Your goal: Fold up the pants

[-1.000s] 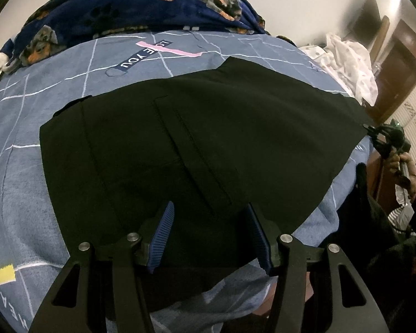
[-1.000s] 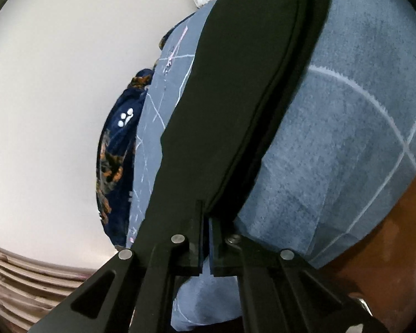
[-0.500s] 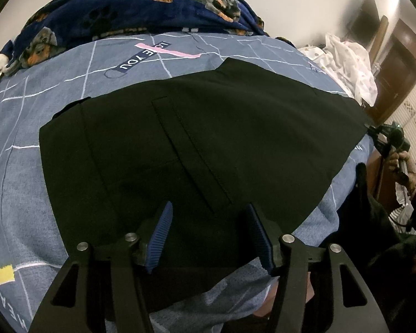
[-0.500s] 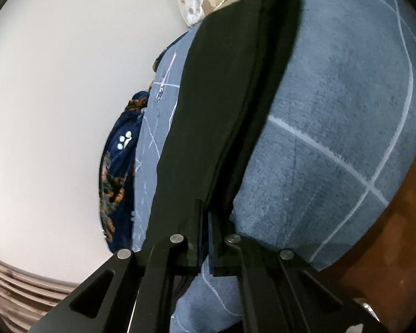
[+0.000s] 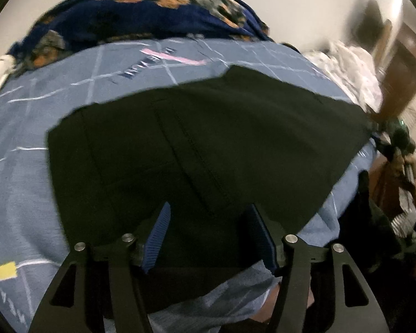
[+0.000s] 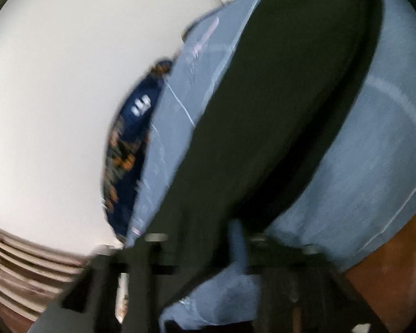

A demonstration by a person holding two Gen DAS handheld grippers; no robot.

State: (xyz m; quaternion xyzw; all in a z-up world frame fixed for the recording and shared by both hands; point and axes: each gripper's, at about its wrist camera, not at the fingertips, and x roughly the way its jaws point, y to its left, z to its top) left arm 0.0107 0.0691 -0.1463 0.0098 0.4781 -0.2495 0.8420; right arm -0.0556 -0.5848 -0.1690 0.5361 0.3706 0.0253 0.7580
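Black fabric pants (image 5: 208, 144) lie spread flat across a blue-grey bedsheet with thin white grid lines (image 5: 19, 172), filling the middle of the left wrist view; a long stitched seam or pocket line runs diagonally down their surface. Left gripper (image 5: 208, 233) — 2 black arms tipped with ribbed blue pads (image 5: 158, 236) — stands with its jaws spread wide apart, released, over the near edge of the pants, nothing between the pads. Behind the sheet, a dark navy blanket with orange and grey animal print (image 5: 141, 19) is heaped against a pale wall. At far right of the same view, rumpled white cloth (image 5: 349, 66) sits near brown wooden furniture (image 5: 402, 72).

Right wrist view, heavily blurred: the pants (image 6: 277, 116) appear as a long dark band running from the gripper toward the upper right over the sheet (image 6: 374, 172). Right gripper (image 6: 208, 249) sits at the band's near end — whether it grasps the cloth cannot be told through the blur.
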